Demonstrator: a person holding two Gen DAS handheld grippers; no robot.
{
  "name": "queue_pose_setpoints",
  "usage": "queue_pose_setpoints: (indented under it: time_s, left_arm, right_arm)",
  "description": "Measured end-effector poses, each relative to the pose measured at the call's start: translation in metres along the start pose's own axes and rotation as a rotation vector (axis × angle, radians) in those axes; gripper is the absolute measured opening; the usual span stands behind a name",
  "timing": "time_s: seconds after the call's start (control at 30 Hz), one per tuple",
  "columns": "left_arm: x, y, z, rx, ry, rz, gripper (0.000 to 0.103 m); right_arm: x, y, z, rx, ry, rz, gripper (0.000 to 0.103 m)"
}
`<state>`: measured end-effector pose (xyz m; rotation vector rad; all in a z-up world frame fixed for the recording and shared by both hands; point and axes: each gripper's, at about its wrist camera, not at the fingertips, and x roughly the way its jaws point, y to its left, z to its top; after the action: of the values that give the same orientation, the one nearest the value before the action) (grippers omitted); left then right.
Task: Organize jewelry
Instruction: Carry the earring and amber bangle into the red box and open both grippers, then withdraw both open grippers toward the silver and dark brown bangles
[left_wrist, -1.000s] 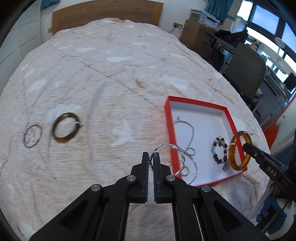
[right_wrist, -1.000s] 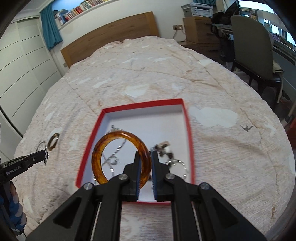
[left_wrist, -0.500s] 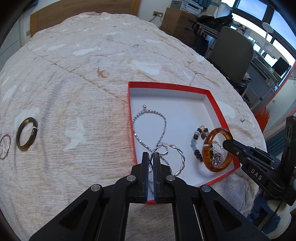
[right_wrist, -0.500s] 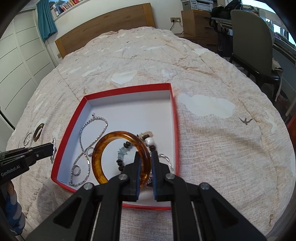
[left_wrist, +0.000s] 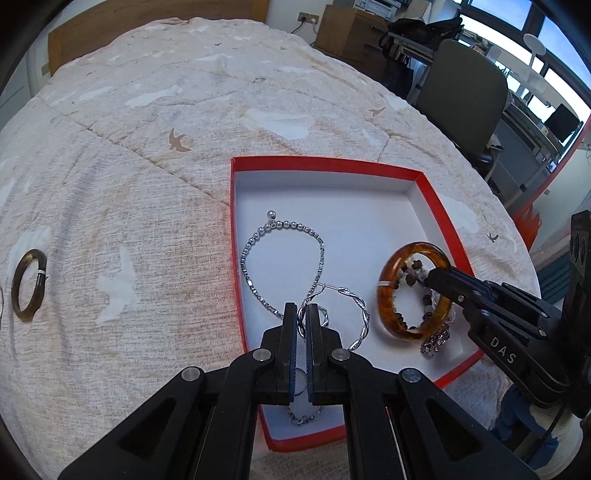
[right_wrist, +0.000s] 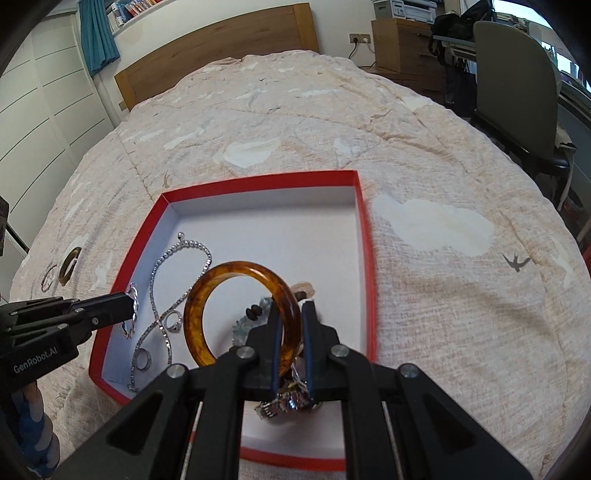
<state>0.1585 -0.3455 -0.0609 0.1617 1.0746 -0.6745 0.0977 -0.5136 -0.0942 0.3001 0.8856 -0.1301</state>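
Over the red box (left_wrist: 439, 199) on the bed (left_wrist: 147, 147), the left gripper (left_wrist: 302, 314) jaws pinch a twisted silver hoop (left_wrist: 360, 314); the right gripper (right_wrist: 291, 314) jaws pinch an amber bangle (right_wrist: 207, 291).

Both my grippers now reach deeper over the red box (left_wrist: 439, 201). My left gripper (left_wrist: 301, 321) carries the twisted silver hoop (left_wrist: 360, 314) from the bedspread to above the chain; my right gripper (right_wrist: 291, 325) lowers the amber bangle (right_wrist: 236, 273) onto the beaded bracelet.
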Motion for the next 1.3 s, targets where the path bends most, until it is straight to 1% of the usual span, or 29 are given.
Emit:
queue_pose_setpoints:
  time_s: [0.23, 0.43, 0.53, 0.87, 0.93, 1.03, 1.1, 1.13, 1.2, 1.3]
  left_arm:
    - [0.018, 0.0, -0.003, 0.0, 0.038, -0.001, 0.004]
    - [0.023, -0.002, -0.004, -0.008, 0.046, -0.001, 0.005]
    - [0.026, -0.002, -0.005, -0.013, 0.048, 0.013, 0.005]
    - [0.025, -0.002, -0.003, -0.025, 0.055, 0.001, 0.006]
    - [0.024, -0.003, -0.004, -0.021, 0.057, -0.003, 0.008]
    - [0.021, -0.005, -0.005, -0.019, 0.057, -0.009, 0.015]
    - [0.019, -0.007, -0.006, -0.013, 0.054, -0.006, 0.023]
    - [0.017, -0.007, -0.007, -0.01, 0.05, -0.001, 0.025]
    - [0.014, -0.007, -0.007, -0.008, 0.044, 0.004, 0.032]
    - [0.007, -0.006, -0.008, -0.009, 0.038, 0.0, 0.032]
  right_arm:
    - [0.017, -0.003, 0.0, -0.004, 0.015, -0.003, 0.01]
    - [0.019, 0.0, 0.002, -0.041, 0.016, -0.015, 0.011]
    - [0.019, 0.0, 0.002, -0.046, 0.019, -0.016, 0.011]
    - [0.016, 0.001, 0.001, -0.052, 0.031, -0.052, 0.016]
    - [0.014, 0.001, 0.0, -0.049, 0.036, -0.055, 0.017]
    - [0.011, 0.001, -0.001, -0.048, 0.037, -0.064, 0.018]
    - [0.009, 0.0, -0.001, -0.042, 0.036, -0.07, 0.022]
    - [0.007, -0.001, -0.001, -0.039, 0.035, -0.074, 0.024]
    - [0.002, -0.003, -0.002, -0.033, 0.032, -0.073, 0.024]
    - [-0.006, -0.001, -0.002, -0.034, 0.02, -0.084, 0.025]
